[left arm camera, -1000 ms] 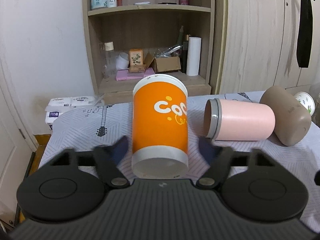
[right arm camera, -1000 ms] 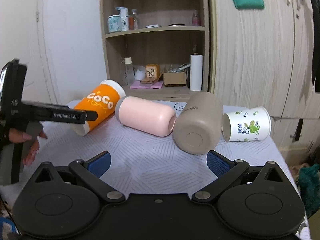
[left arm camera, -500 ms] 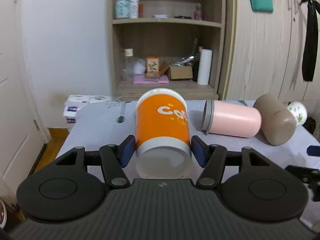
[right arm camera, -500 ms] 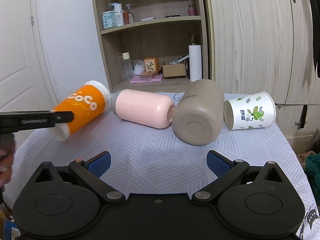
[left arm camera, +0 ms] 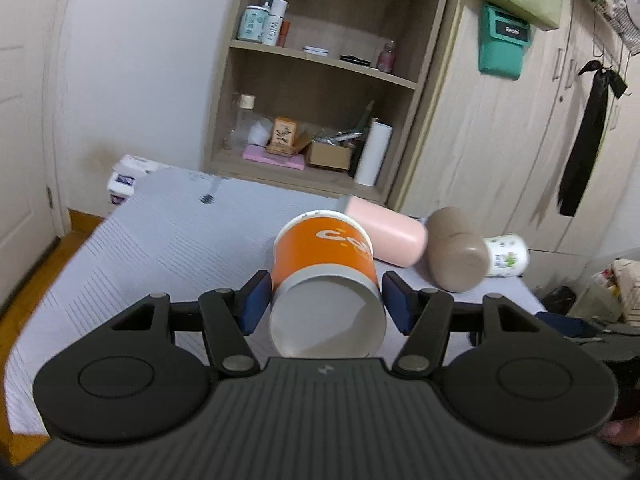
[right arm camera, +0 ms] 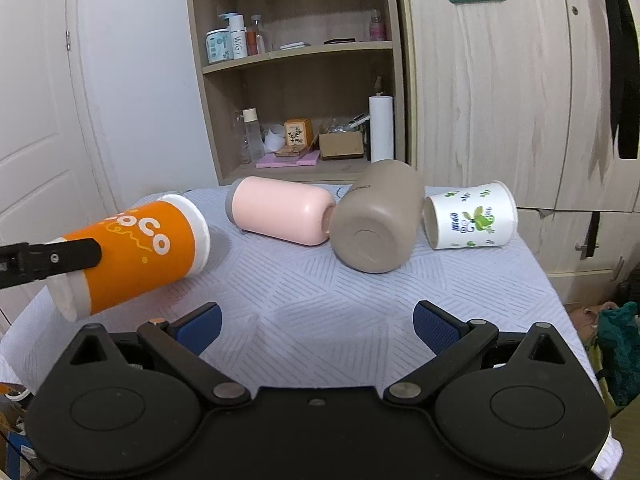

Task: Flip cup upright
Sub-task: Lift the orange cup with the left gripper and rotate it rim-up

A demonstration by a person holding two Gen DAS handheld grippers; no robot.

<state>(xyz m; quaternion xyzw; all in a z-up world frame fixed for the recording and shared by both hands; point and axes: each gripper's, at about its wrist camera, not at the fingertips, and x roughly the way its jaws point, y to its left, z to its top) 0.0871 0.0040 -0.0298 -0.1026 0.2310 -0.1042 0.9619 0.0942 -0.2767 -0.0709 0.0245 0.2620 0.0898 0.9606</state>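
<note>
Left wrist view: the orange paper cup with white lettering (left arm camera: 324,276) is clamped near its base by the left gripper (left arm camera: 326,304), base toward the camera, presumably for tilting upright. Right wrist view: the cup is seen lifted and slanted above the grey patterned tablecloth (right arm camera: 320,300); the right gripper (right arm camera: 316,326) is held wide, empty, apparently in reserve.

Left tongs (left arm camera: 325,307): you've closed them on the cup's base end.
Cup (left arm camera: 325,264): you've lifted it off the surface (right arm camera: 360,304), base end higher than before.
</note>
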